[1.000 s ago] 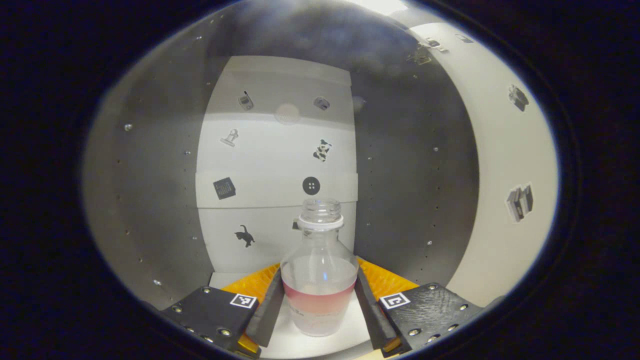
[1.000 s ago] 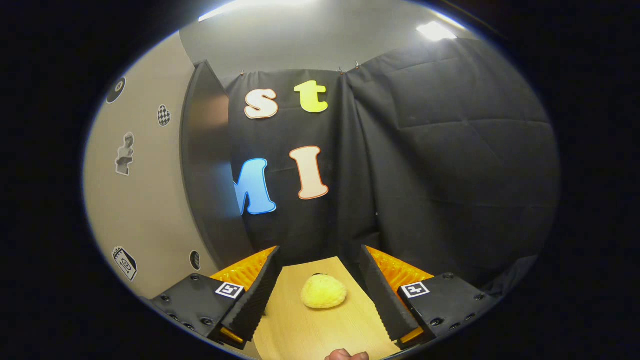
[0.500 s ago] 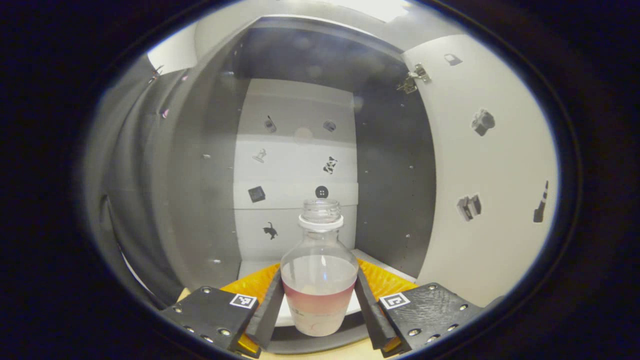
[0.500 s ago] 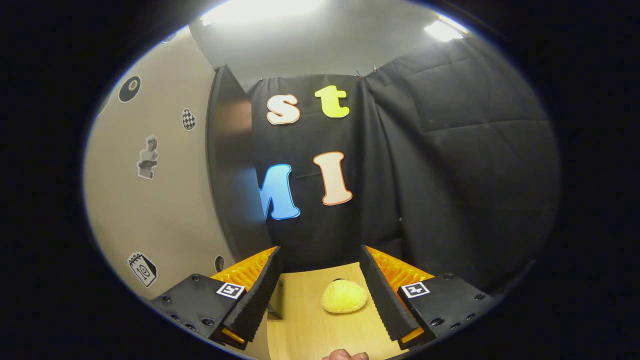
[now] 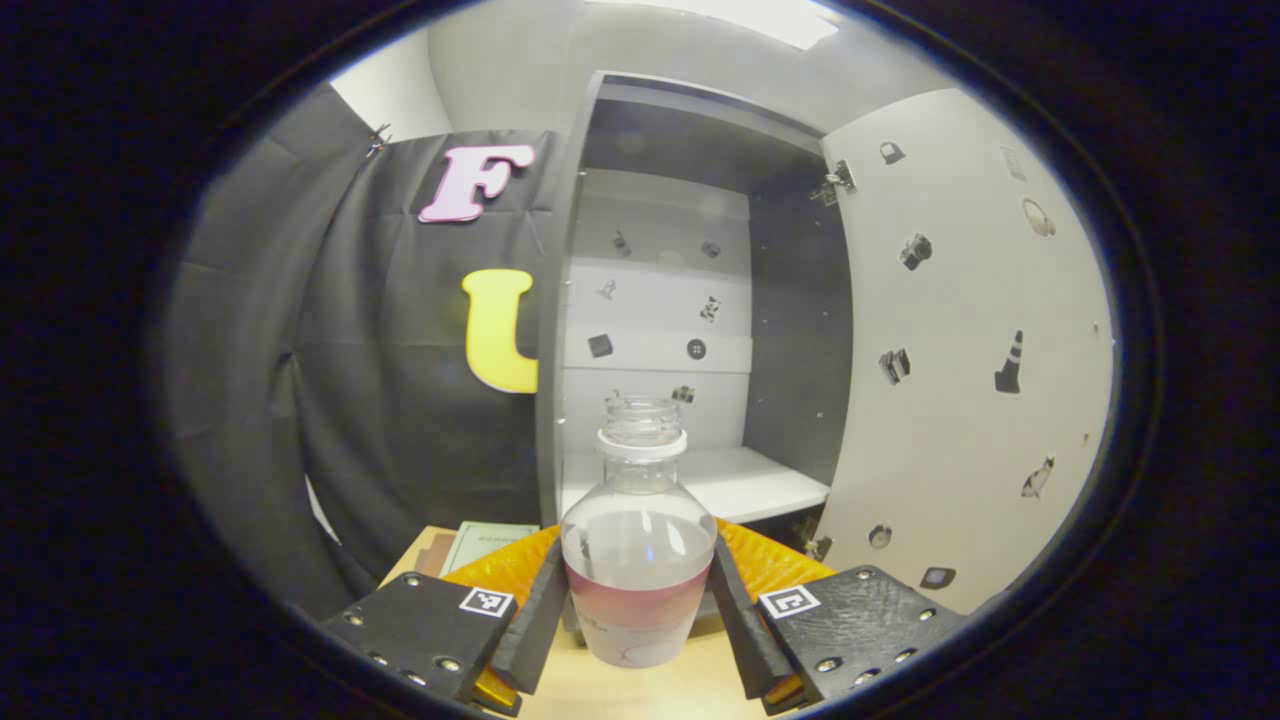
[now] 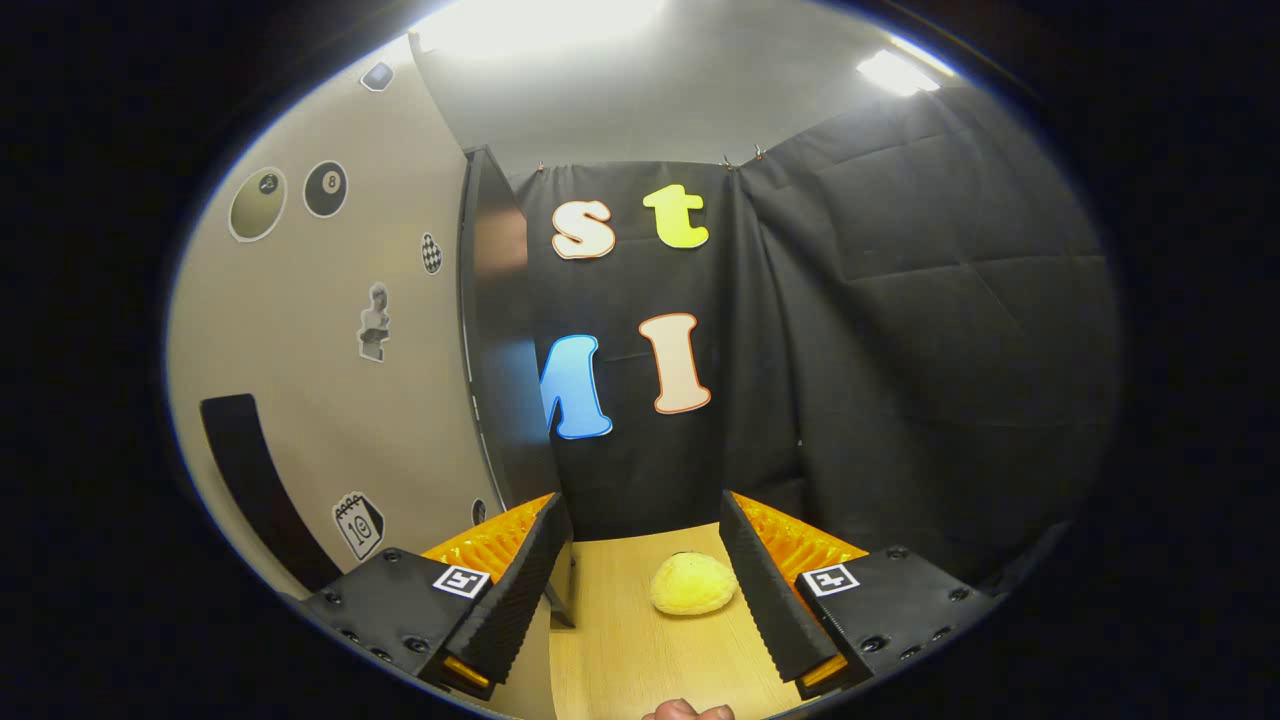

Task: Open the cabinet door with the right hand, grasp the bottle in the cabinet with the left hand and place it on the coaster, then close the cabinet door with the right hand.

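A clear bottle (image 5: 640,560) with no cap, a pink band round its lower body and some clear liquid inside sits upright between the fingers of my left gripper (image 5: 638,548), which is shut on its body. It is held out in front of the open cabinet (image 5: 655,300), above the wooden table's edge (image 5: 650,690). The white cabinet shelf (image 5: 740,480) lies behind it. The open door (image 5: 960,350) stands to the right in the left gripper view. My right gripper (image 6: 640,510) is open with nothing in it, beside the door's outer face (image 6: 330,330).
A yellow plush lump (image 6: 693,583) lies on the wooden table (image 6: 620,650) just beyond my right gripper. A dark handle (image 6: 250,480) runs down the door's face. A green card or booklet (image 5: 490,545) lies on the table left of the cabinet, with something brown (image 5: 435,552) beside it.
My left gripper has drawn back out of the cabinet with the bottle, so the whole cabinet front now shows. My right gripper has backed off slightly, bringing the door's handle into view.
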`<state>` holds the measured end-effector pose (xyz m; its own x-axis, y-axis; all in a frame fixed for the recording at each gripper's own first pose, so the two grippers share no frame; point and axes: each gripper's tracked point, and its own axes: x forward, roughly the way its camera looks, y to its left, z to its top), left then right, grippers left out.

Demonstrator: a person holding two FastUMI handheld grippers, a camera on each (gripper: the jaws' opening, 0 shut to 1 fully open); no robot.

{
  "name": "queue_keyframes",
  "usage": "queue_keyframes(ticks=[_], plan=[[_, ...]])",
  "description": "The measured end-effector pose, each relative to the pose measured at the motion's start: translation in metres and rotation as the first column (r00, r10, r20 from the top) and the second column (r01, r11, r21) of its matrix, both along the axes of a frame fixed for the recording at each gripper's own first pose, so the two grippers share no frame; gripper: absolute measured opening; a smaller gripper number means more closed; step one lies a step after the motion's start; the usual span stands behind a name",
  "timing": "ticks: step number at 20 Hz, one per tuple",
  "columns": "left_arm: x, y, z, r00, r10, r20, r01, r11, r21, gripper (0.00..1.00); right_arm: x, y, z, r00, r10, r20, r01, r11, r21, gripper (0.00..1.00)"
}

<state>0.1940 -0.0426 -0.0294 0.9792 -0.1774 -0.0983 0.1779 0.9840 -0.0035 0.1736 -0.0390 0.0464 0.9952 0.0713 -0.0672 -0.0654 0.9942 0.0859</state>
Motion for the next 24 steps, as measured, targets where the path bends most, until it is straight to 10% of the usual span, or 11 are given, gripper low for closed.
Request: queue_keyframes(ticks=[11,24], plan=[[-0.114,0.045,-0.131,0.988,0.149,-0.041,-0.147,0.988,0.043,0.74,-0.057,0.009,0.011,0.999,-0.01,0.051,0.014,0.998,-0.062,0.98],[-0.11,0.035,-0.269,0.938,0.34,-0.064,-0.335,0.939,0.084,0.74,-0.039,-0.033,0.02,0.994,-0.104,0.044,0.103,0.995,0.016,0.97]])
